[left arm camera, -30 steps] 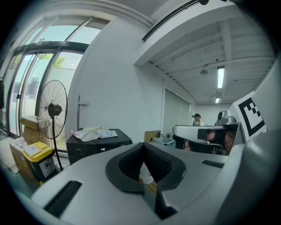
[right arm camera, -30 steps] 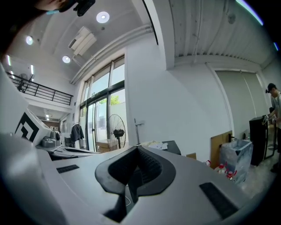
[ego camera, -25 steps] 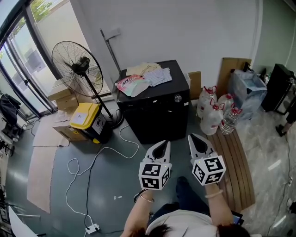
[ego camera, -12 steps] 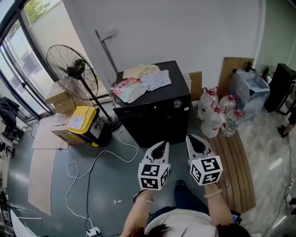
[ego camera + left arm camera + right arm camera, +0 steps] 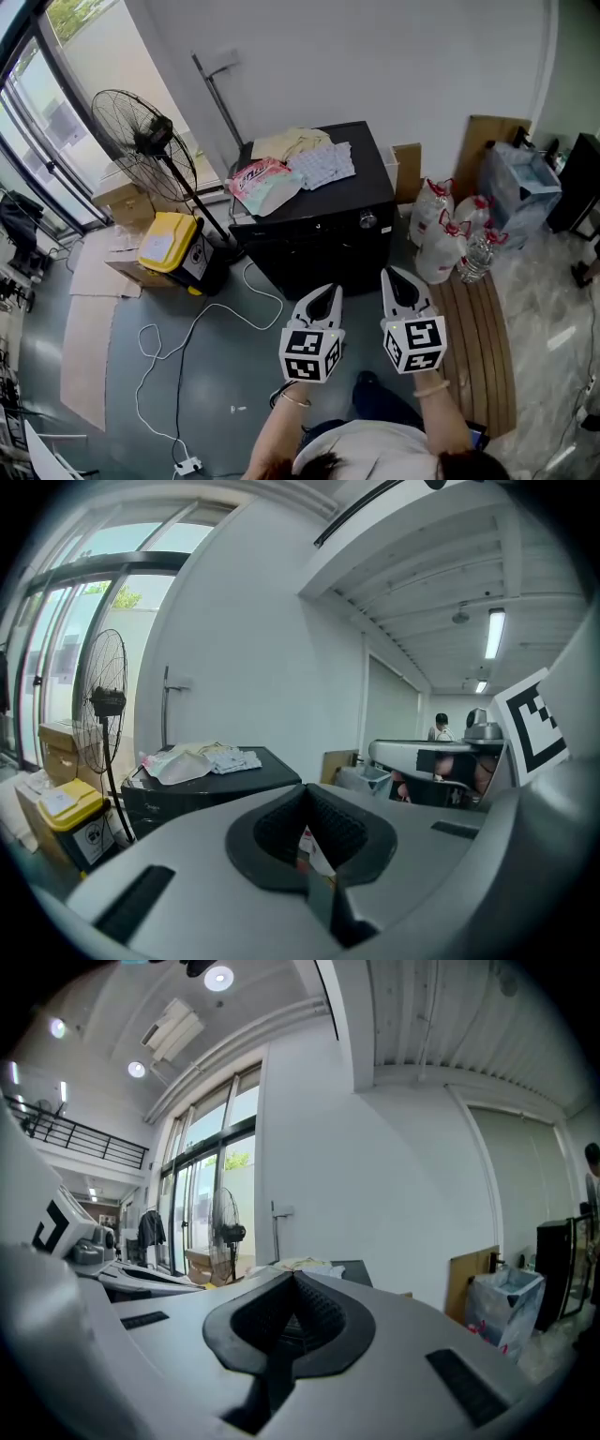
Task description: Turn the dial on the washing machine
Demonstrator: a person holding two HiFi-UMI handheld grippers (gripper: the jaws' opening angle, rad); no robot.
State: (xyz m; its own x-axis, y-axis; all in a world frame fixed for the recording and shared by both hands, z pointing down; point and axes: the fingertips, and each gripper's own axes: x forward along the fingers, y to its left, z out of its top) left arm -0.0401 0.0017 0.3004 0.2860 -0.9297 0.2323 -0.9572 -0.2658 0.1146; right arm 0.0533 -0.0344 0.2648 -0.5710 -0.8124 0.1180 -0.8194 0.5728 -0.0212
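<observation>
The black washing machine [image 5: 319, 230] stands against the white wall, with clothes and a pink packet [image 5: 265, 177] on its lid. Its small silver dial [image 5: 367, 220] sits on the front panel near the right end. My left gripper [image 5: 326, 292] and right gripper [image 5: 394, 276] hover side by side in front of the machine, some way short of it, both shut with nothing held. The right gripper's tip points roughly toward the dial. In the left gripper view the washing machine [image 5: 202, 785] appears beyond the shut jaws; the dial is hidden there.
A standing fan [image 5: 141, 145] and a yellow box [image 5: 171, 246] are left of the machine, with a white cable [image 5: 192, 328] trailing over the floor. Water jugs [image 5: 445, 239] and a wooden bench [image 5: 478, 342] are to the right. Cardboard sheets [image 5: 80, 347] lie at far left.
Both grippers stay shut and side by side. The head view has shifted a little, so the washing machine and its dial sit slightly lower and further right.
</observation>
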